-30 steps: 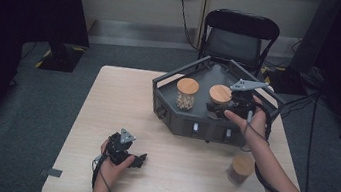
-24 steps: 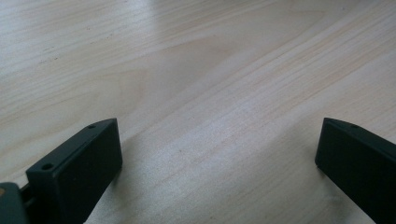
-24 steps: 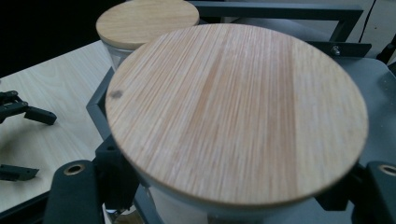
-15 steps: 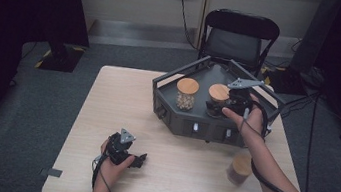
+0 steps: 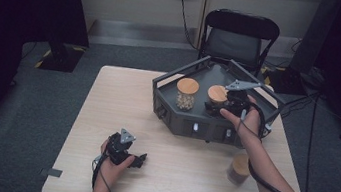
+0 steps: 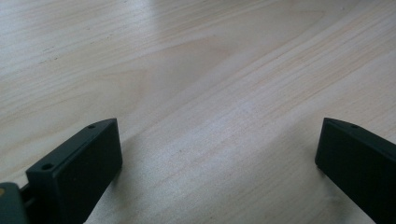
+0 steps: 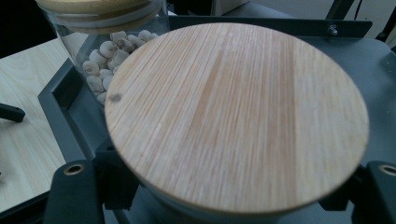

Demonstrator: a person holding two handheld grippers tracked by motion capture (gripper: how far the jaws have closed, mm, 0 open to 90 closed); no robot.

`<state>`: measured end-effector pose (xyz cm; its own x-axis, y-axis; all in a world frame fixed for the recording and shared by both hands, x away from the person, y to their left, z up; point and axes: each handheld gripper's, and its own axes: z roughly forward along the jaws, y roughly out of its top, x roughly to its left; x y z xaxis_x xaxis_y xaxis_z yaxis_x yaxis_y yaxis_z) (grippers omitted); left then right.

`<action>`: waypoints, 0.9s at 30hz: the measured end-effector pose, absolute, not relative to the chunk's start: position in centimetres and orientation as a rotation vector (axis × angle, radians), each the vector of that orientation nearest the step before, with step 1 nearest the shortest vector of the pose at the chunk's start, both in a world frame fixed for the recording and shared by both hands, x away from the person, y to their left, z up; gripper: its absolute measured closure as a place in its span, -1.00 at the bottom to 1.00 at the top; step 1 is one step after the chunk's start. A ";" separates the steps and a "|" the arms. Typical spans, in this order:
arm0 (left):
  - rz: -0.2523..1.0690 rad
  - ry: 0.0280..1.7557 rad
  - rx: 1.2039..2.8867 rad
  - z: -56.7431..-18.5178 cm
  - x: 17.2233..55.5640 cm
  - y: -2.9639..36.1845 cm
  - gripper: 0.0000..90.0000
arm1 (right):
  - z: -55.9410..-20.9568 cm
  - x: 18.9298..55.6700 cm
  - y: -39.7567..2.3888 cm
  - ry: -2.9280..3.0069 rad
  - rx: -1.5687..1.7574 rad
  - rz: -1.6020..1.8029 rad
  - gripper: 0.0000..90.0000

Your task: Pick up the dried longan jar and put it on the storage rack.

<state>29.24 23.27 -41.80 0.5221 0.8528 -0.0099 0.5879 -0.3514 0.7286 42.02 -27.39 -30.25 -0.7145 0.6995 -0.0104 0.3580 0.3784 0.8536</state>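
Now my right gripper [image 5: 225,105] is clamped on the upright jar [image 7: 236,116] in the tray [image 5: 190,124], just at 3 o'clock of the bean jar [image 5: 186,94], while my left gripper [image 5: 135,160] rests agape on the table [image 6: 196,70], well apart at 7 o'clock.

The left claw [image 5: 135,160] lies low at about seven o'clock, its jaws spread wide and pointing toward three o'clock. The right forearm [image 5: 267,180] reaches up toward one o'clock, its claw [image 5: 217,108] clamped shut on a jar [image 7: 236,116].
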 end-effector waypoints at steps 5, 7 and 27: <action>0.492 1.168 2.072 -41.8 29.2 23.3 -1.00 | -30.6 41.9 -27.1 2.251 0.927 1.275 -0.43; 0.492 1.168 2.072 -41.8 29.2 23.3 -1.00 | -30.7 41.8 -27.0 2.239 0.934 1.281 -0.44; 0.493 1.167 2.073 -41.8 29.2 23.3 -1.00 | -30.6 41.7 -26.2 2.234 0.937 1.245 -0.50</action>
<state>29.25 23.27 -41.80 0.5223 0.8527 -0.0098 0.5878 -0.3517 0.7285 41.74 -26.22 -30.65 -0.6876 0.7254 -0.0320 0.3543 0.3737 0.8572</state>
